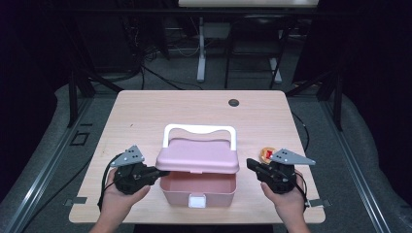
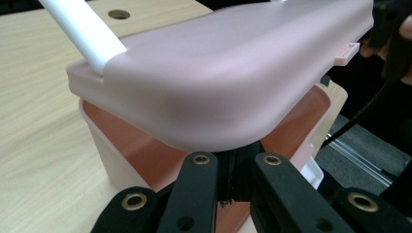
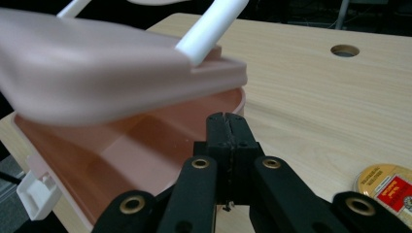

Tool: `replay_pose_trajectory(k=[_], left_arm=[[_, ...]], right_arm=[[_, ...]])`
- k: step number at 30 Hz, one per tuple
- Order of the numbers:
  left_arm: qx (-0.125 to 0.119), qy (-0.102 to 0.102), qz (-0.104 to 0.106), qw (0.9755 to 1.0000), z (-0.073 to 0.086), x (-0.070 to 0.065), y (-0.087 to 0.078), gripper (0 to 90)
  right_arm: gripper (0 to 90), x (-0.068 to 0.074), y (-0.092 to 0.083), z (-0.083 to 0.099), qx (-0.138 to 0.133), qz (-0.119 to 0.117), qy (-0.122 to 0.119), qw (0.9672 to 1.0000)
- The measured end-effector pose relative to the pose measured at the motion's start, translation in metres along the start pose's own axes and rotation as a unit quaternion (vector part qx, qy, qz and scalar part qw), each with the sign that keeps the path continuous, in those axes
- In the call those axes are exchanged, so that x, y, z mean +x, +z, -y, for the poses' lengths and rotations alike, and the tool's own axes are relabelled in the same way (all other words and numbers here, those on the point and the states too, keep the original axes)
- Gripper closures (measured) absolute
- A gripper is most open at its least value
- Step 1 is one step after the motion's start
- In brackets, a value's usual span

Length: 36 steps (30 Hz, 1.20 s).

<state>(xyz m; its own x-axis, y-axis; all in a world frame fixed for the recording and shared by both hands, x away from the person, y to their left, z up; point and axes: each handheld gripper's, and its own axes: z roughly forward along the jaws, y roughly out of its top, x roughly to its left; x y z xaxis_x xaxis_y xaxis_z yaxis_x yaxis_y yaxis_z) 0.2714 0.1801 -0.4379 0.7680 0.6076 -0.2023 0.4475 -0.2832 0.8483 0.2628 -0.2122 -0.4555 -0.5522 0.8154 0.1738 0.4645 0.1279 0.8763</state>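
Observation:
A pink box stands near the table's front edge, and its pink lid is lifted at the front, so the inside shows. A white handle stands up behind the lid. My left gripper is at the box's left side with its jaws shut; in the left gripper view the tips reach under the raised lid and are partly hidden by it. My right gripper is just right of the box, shut, with nothing between its jaws, beside the box's rim.
A small round gold tin with a red label lies on the table right of the box, close to my right gripper. A white latch hangs on the box's front. A cable hole sits at the table's far side.

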Motion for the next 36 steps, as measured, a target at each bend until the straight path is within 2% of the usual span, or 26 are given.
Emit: replay_pose_trajectory(k=[9,15,16,19,22,30,36], left_arm=[[-0.008,0.000,-0.001,1.0000,-0.011,0.002,-0.002,90.0],[-0.016,0.003,-0.008,0.9998,-0.019,0.003,-0.001,90.0],[-0.018,0.003,-0.008,0.9998,-0.020,0.004,-0.002,90.0],[-0.018,0.002,-0.008,0.9998,-0.021,0.004,-0.002,90.0],[-0.017,0.003,-0.009,0.9998,-0.022,0.004,-0.002,90.0],[-0.021,0.001,-0.010,0.9997,-0.024,0.005,-0.002,90.0],[-0.019,0.001,-0.015,0.9997,-0.027,0.005,-0.002,90.0]], right_arm=[[90.0,0.013,0.006,0.012,0.015,-0.021,-0.015,0.9996],[90.0,0.022,0.015,0.019,0.030,-0.044,-0.018,0.9984],[90.0,0.026,0.018,0.021,0.035,-0.055,-0.024,0.9976],[90.0,0.032,0.023,0.024,0.042,-0.064,-0.033,0.9965],[90.0,0.036,0.028,0.026,0.047,-0.069,-0.040,0.9957],[90.0,0.039,0.034,0.029,0.052,-0.079,-0.036,0.9949],[90.0,0.043,0.039,0.032,0.059,-0.085,-0.043,0.9937]])
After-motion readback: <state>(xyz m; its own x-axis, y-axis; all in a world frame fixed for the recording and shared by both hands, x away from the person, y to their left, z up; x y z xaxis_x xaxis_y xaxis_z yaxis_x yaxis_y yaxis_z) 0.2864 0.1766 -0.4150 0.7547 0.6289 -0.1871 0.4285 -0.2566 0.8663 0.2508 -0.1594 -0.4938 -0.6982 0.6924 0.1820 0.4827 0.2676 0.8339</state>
